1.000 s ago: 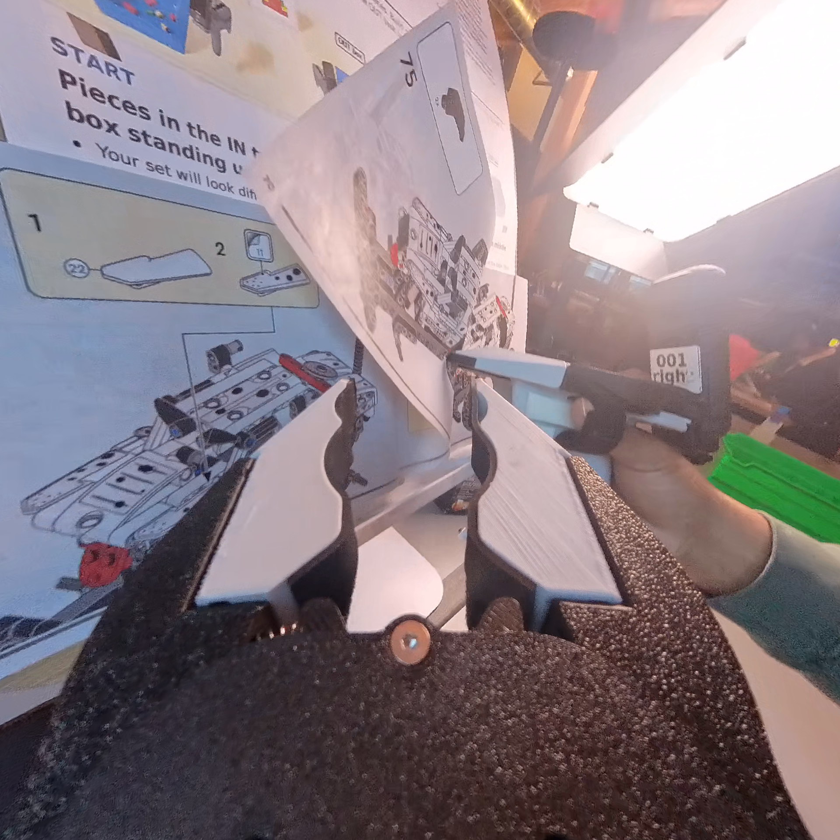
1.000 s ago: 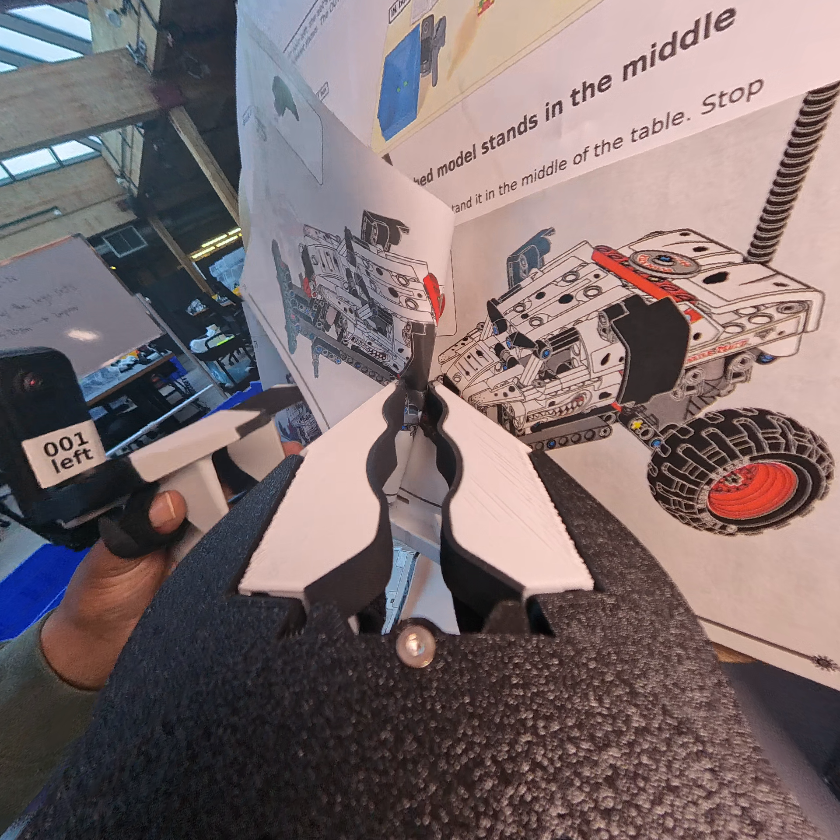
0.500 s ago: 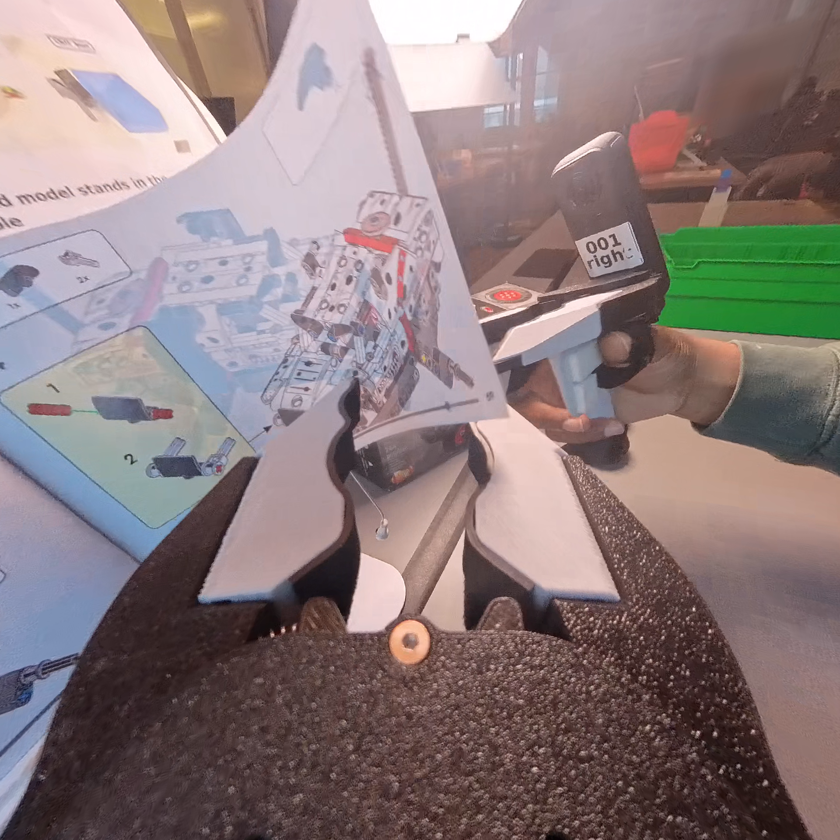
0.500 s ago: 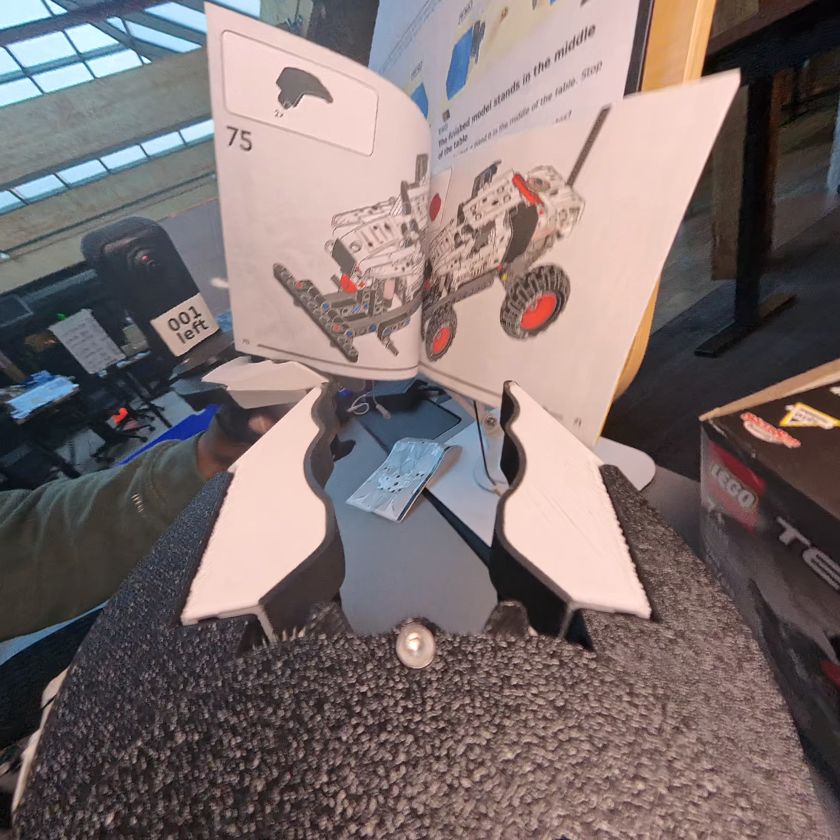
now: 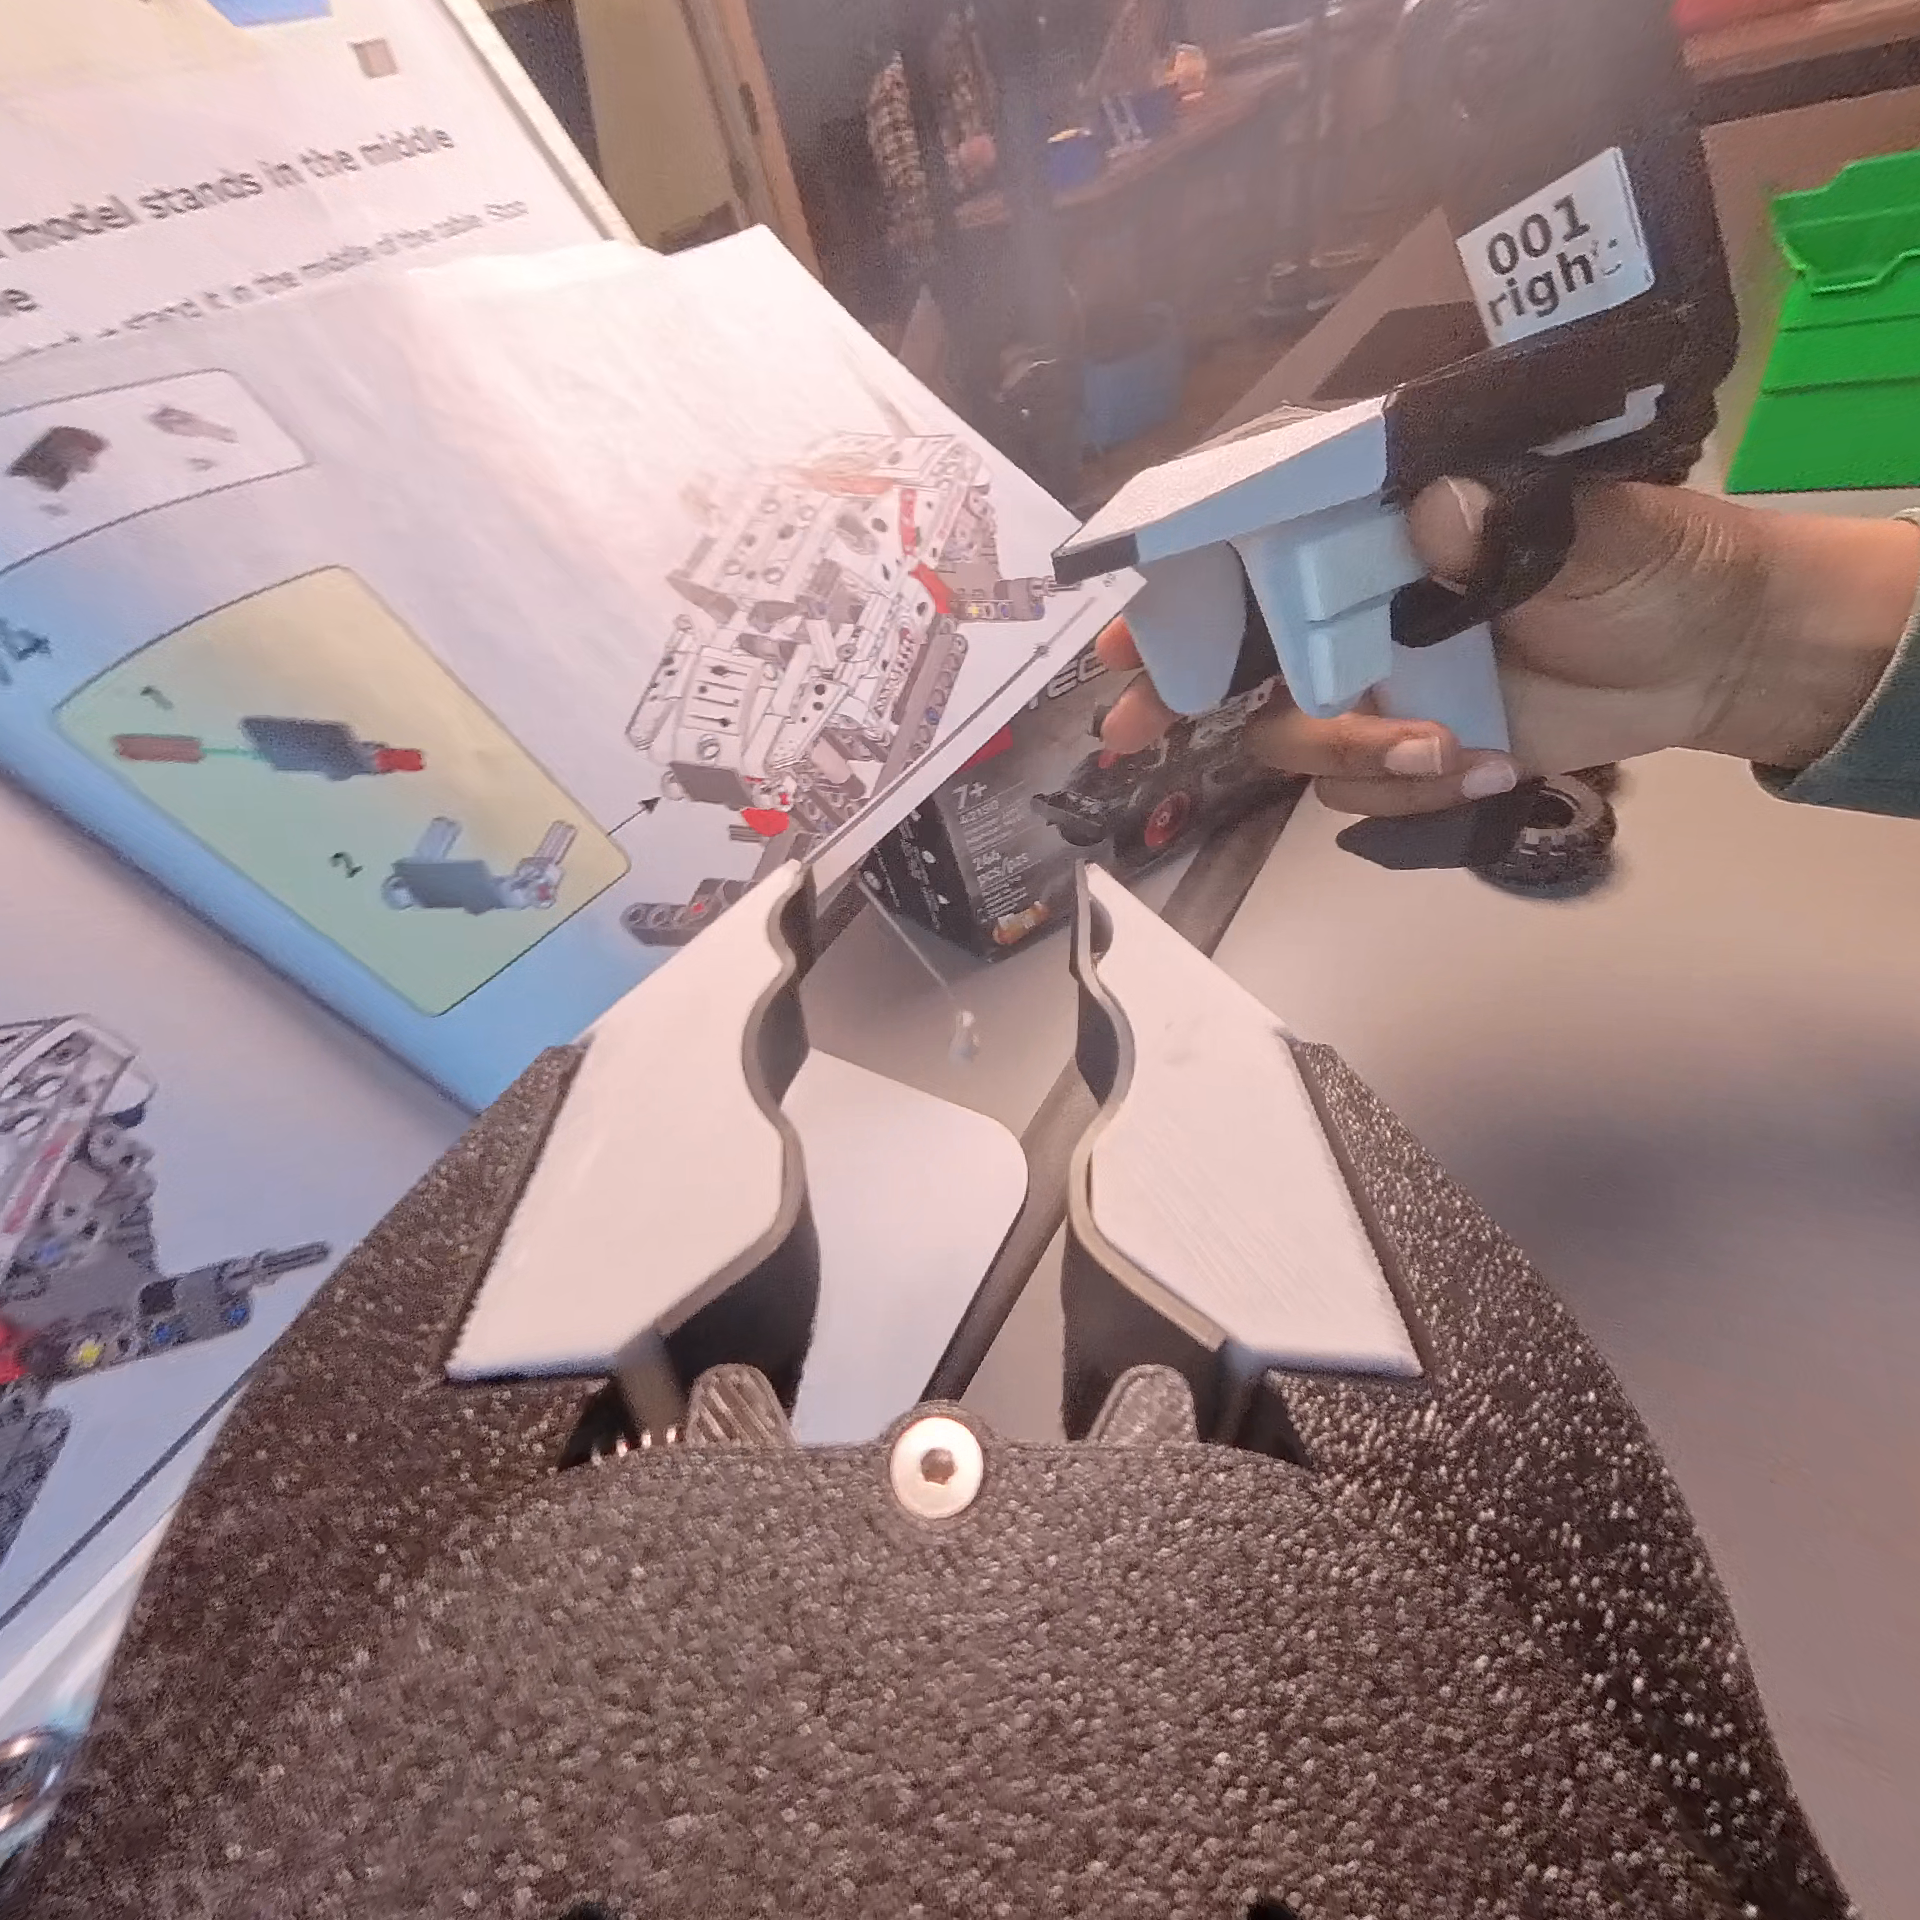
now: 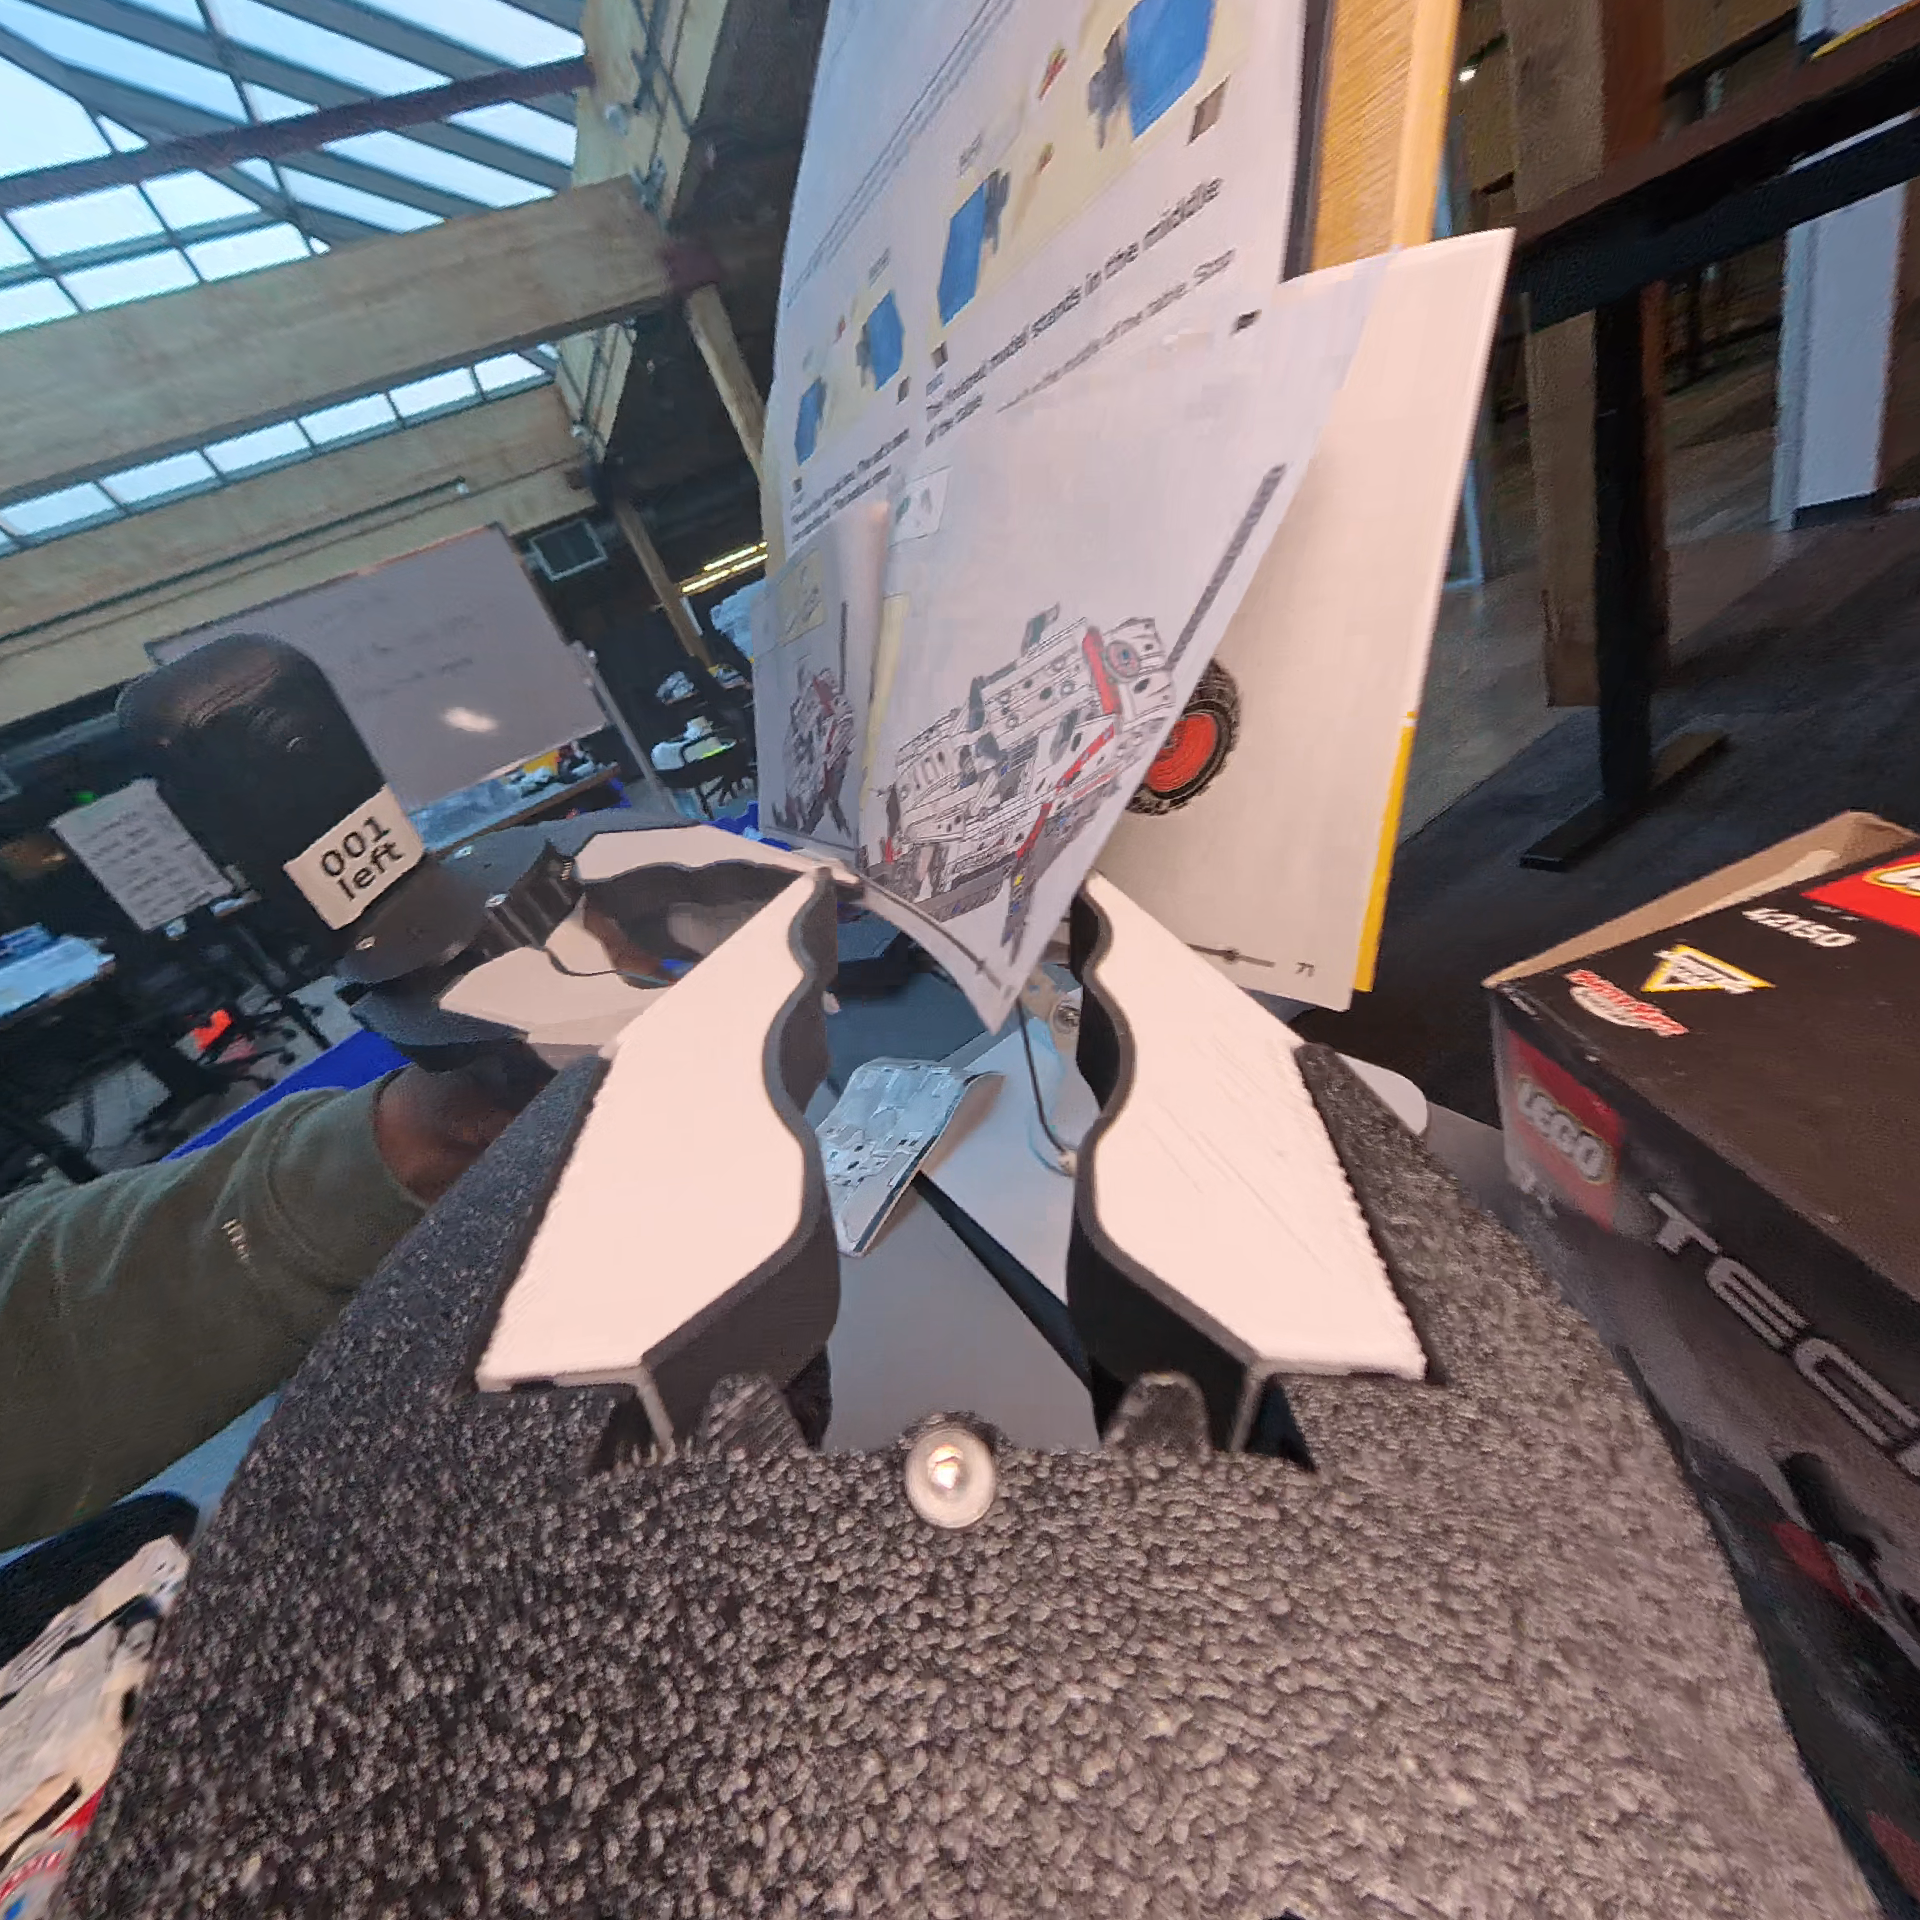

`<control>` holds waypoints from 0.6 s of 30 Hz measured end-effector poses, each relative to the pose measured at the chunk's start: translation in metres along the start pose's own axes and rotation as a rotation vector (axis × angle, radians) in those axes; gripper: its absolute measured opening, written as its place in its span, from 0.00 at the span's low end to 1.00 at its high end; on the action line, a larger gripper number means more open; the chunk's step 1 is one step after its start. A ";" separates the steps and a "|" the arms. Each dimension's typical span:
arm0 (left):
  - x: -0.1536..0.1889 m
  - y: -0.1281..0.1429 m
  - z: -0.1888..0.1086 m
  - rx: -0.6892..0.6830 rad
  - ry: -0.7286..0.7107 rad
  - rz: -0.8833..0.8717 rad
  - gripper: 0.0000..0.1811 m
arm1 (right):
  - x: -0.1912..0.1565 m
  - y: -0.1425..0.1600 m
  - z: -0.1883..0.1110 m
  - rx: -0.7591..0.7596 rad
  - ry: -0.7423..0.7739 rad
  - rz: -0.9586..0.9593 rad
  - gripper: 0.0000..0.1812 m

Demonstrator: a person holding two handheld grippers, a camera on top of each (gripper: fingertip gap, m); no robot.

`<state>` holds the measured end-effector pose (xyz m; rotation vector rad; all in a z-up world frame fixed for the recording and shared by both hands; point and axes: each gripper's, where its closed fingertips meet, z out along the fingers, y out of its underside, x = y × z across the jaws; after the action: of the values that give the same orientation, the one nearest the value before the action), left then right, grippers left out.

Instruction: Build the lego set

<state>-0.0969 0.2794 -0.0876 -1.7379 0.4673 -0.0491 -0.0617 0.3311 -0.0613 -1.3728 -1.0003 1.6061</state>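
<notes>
A: Where is the booklet (image 5: 499,582)?

B: Open and propped up on a stand at the back of the tabletop (image 5: 1558,1195). One loose page (image 6: 1049,727) stands away from the rest, curling forward, its lower corner pointing down toward the gap between the right gripper's (image 6: 951,925) fingers.

A: Which way does it run?

B: In the right wrist view the spine runs roughly upright, tilted a little, with pages fanning to either side. In the left wrist view the open spread lies slanted, its long edge running from lower left up to the right, and the page's corner points at the right gripper (image 5: 1081,566).

A: Is either gripper holding it?

B: No. The left gripper (image 5: 940,894) has its fingers spread, and the page edge passes just over the tip of its left finger; I cannot tell whether it touches. The right gripper's fingers are spread too, with the page corner hanging between their tips, not pinched.

A: What else is there?

B: A black box (image 6: 1714,1091) lies on the tabletop at the right of the right wrist view; in the left wrist view it sits beyond the booklet's corner. A black tyre (image 5: 1548,831) lies under the hand (image 5: 1621,644) that holds the right gripper. A small silvery sheet (image 6: 888,1143) lies on the tabletop ahead of the right gripper. A green bin (image 5: 1839,343) is far right.
</notes>
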 end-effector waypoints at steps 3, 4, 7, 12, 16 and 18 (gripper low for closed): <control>-0.019 0.003 -0.014 0.011 -0.091 -0.026 0.25 | 0.016 -0.006 -0.004 0.033 0.071 -0.008 0.10; -0.026 0.005 -0.019 0.014 -0.123 -0.032 0.25 | 0.019 -0.009 -0.006 0.048 0.087 -0.006 0.06; -0.044 0.011 -0.029 0.016 -0.189 -0.068 0.25 | 0.024 -0.016 -0.009 0.083 0.095 0.015 0.02; -0.058 0.016 -0.032 0.025 -0.201 -0.148 0.25 | 0.029 -0.019 -0.010 0.086 0.122 0.008 0.00; -0.061 0.018 -0.034 0.029 -0.204 -0.168 0.24 | 0.029 -0.021 -0.009 0.084 0.122 0.004 0.00; -0.060 0.019 -0.035 0.029 -0.204 -0.167 0.24 | 0.028 -0.021 -0.009 0.081 0.119 0.005 0.00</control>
<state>-0.1674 0.2645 -0.0843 -1.7294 0.1704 0.0024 -0.0541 0.3660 -0.0535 -1.3992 -0.8527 1.5329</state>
